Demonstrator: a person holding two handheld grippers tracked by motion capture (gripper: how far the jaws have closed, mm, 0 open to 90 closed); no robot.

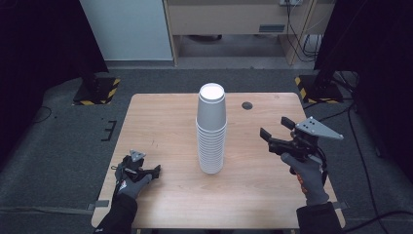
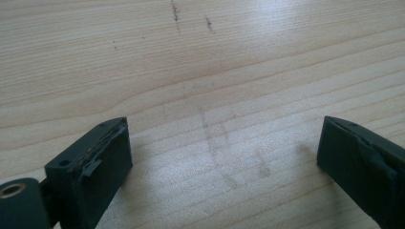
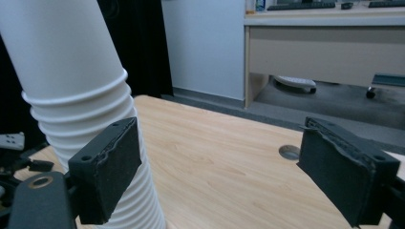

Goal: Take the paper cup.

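Observation:
A tall stack of white paper cups (image 1: 212,129) stands upside down in the middle of the wooden table (image 1: 170,122). My left gripper (image 1: 143,170) rests low at the table's front left, well apart from the stack. Its jaws are open over bare wood (image 2: 224,138) with nothing between them. To the right of the stack, my right gripper (image 1: 274,126) is held above the table, open and pointing toward the cups. In the right gripper view the stack (image 3: 81,95) rises just behind the left jaw, and the gap of the gripper (image 3: 224,157) is empty.
A round cable hole (image 1: 247,105) (image 3: 289,151) sits in the table's far right part. Two black stands with yellow-and-black striped bases (image 1: 97,90) (image 1: 316,87) flank the table on the floor. A light wooden desk (image 1: 234,19) stands behind.

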